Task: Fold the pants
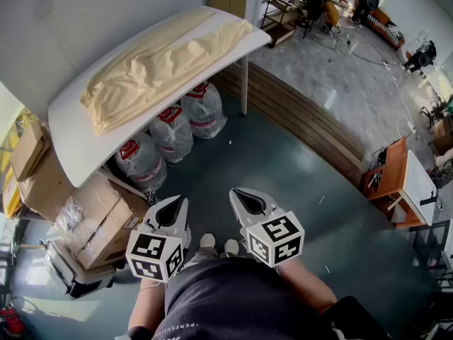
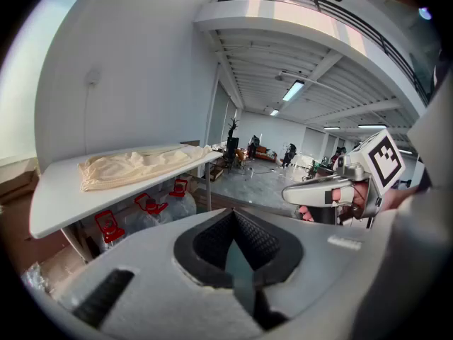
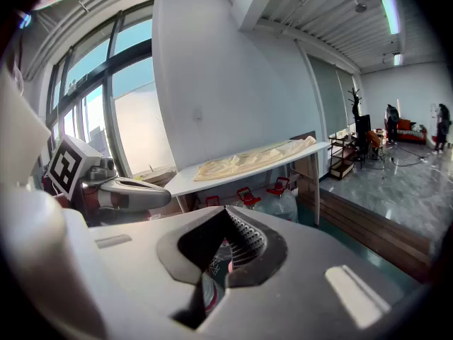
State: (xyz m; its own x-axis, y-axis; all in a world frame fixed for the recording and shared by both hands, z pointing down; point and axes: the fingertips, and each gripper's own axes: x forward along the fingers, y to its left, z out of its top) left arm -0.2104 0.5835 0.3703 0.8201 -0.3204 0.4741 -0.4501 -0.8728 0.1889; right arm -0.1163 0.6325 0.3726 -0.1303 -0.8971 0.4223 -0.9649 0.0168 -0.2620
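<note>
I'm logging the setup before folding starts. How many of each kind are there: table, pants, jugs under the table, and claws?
Table: 1
Pants: 1
Water jugs under the table: 3
Claws: 2 (left claw, right claw, both shut and empty)
Total: 7

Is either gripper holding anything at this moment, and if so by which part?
Nothing is held. The left gripper and right gripper are both shut and empty; the pants lie untouched on the white table ahead.
</note>
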